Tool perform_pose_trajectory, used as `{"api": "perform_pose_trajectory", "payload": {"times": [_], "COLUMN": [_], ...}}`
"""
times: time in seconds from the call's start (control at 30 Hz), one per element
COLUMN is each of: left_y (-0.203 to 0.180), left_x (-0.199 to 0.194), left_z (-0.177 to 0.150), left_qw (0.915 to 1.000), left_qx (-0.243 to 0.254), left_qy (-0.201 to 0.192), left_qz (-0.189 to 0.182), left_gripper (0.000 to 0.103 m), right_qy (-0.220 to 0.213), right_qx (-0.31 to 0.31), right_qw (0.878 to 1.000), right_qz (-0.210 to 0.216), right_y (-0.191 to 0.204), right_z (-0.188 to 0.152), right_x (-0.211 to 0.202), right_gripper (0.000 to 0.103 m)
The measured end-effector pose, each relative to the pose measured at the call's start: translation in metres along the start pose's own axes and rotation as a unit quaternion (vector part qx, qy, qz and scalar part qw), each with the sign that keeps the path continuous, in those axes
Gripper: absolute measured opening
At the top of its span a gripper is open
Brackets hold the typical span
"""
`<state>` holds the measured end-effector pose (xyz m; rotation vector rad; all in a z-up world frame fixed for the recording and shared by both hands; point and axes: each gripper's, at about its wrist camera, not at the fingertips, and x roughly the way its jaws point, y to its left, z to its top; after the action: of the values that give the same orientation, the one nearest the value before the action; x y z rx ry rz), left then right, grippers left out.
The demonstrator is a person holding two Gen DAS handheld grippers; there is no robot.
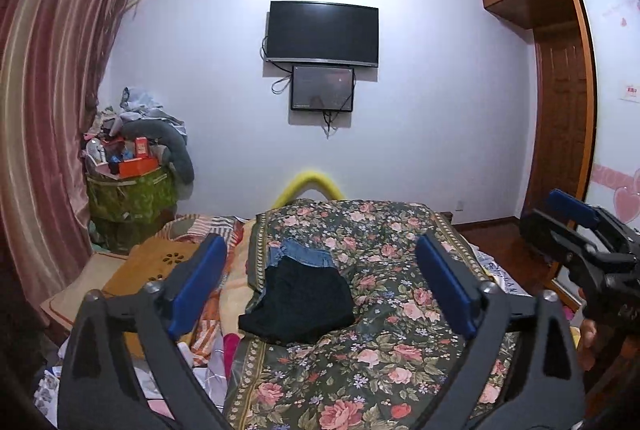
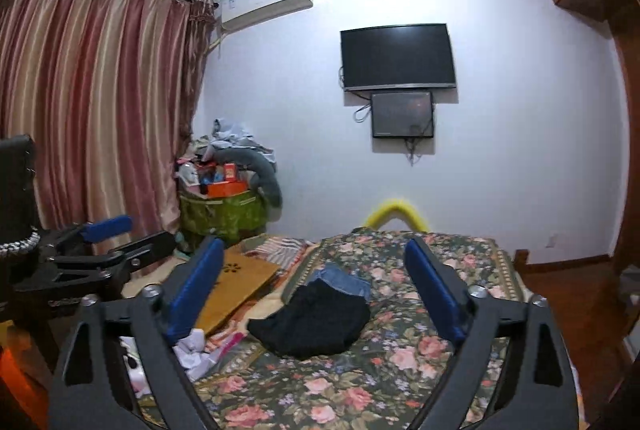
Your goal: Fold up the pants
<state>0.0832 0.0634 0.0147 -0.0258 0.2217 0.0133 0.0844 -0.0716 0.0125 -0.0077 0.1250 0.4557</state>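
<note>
A: Where are the pants (image 1: 298, 300)?
B: Folded, black, on the floral bed (image 1: 400, 350), against folded jeans (image 1: 300, 255).
A: The claws?
B: Left claw (image 1: 320, 282) and right claw (image 2: 316, 286), both spread wide, empty.

no words or numbers are showing clearly enough to read. the small sign (image 1: 631, 92) on the pink wardrobe door (image 1: 612, 78) is showing red marks, but they are looking too tiny and blurry to make out.
</note>
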Motion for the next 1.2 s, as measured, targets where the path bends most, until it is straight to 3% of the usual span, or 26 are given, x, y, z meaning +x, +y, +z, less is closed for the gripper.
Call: {"api": "perform_pose_trajectory", "payload": {"times": [0.03,0.43,1.2], "left_y": [0.0,0.001,-0.013], "left_x": [-0.002,-0.007,-0.003], "left_z": [-0.001,-0.003,-0.011], "left_qw": [1.0,0.9998,1.0], "left_qx": [-0.002,-0.019,0.0], "left_qy": [0.0,0.0,0.003], "left_qz": [0.0,0.004,0.007], "left_gripper": [0.102,0.103,0.103], "right_qy": [0.0,0.004,0.014], "right_qx": [-0.003,0.011,0.041], "right_qw": [1.0,1.0,0.999], "right_qz": [-0.004,0.002,0.001], "right_y": [0.001,0.0,-0.013], "right_z": [0.0,-0.011,-0.018], "right_x": [0.0,-0.011,-0.012], "right_gripper": [0.103,0.103,0.103]}}
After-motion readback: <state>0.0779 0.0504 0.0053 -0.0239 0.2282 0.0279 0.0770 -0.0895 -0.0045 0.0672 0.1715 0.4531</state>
